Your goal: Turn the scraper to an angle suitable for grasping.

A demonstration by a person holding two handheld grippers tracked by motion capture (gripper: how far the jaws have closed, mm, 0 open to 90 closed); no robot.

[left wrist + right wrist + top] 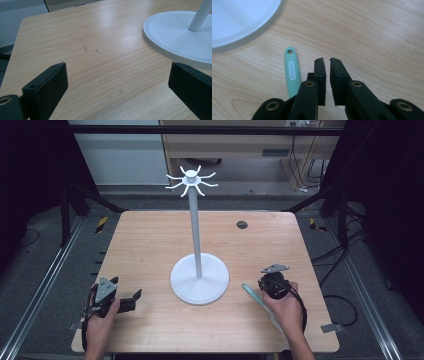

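A white stand with a round base rises from the middle of the wooden table, with several curved hooks at its top. A mint-green utensil handle with a hole at its tip lies flat just right of the base. My right gripper hovers beside that handle, to its right, jaws shut with nothing between them. My left gripper rests low at the front left, jaws wide open over bare wood and pointing toward the base.
A small dark round plug sits in the tabletop at the back right. Metal rails run along both sides of the table, and dark frame posts stand at the far corners.
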